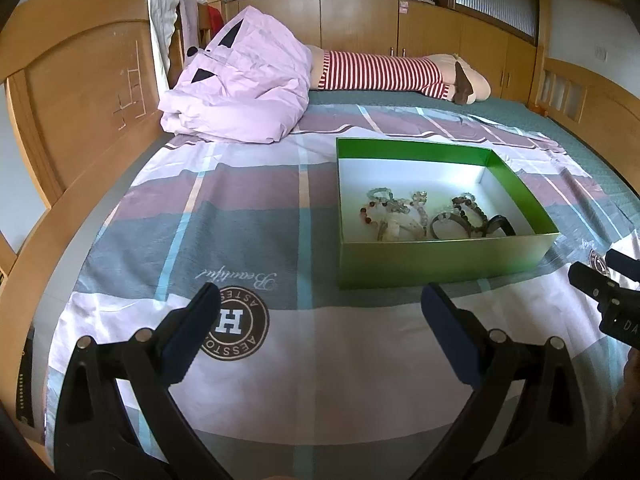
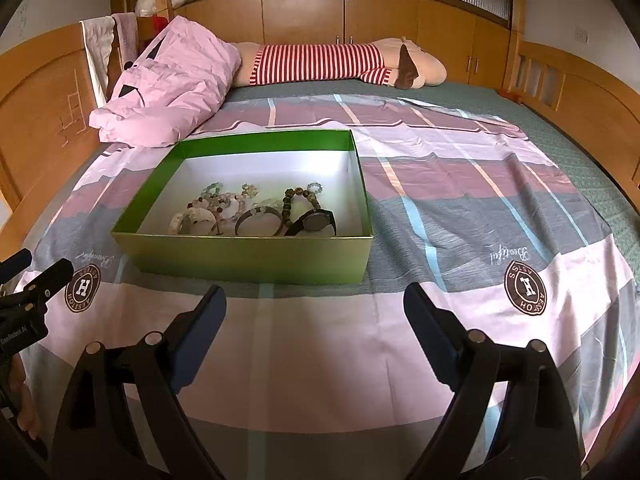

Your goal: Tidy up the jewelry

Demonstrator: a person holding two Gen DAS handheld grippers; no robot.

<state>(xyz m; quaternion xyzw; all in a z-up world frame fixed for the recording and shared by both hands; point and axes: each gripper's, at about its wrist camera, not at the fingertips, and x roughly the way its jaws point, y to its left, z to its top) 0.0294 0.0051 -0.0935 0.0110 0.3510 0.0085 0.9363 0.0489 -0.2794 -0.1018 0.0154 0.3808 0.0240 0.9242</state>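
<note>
A green box [image 1: 440, 262] with a white inside stands on the plaid bedsheet; it also shows in the right wrist view [image 2: 256, 256]. Several bead bracelets [image 1: 394, 212] [image 2: 224, 208], a dark bangle [image 2: 258, 220] and a black watch [image 2: 314, 222] [image 1: 500, 226] lie in it. My left gripper [image 1: 320, 304] is open and empty, above the sheet in front of the box's left side. My right gripper [image 2: 314, 306] is open and empty, in front of the box's right side; its fingers show at the right edge of the left wrist view [image 1: 584, 280].
A crumpled pink duvet [image 1: 240, 80] and a striped plush toy [image 1: 384, 70] lie at the far end of the bed. Wooden bed frames rise on the left [image 1: 80, 120] and right [image 2: 580, 96]. Wooden cabinets [image 2: 304, 16] stand behind.
</note>
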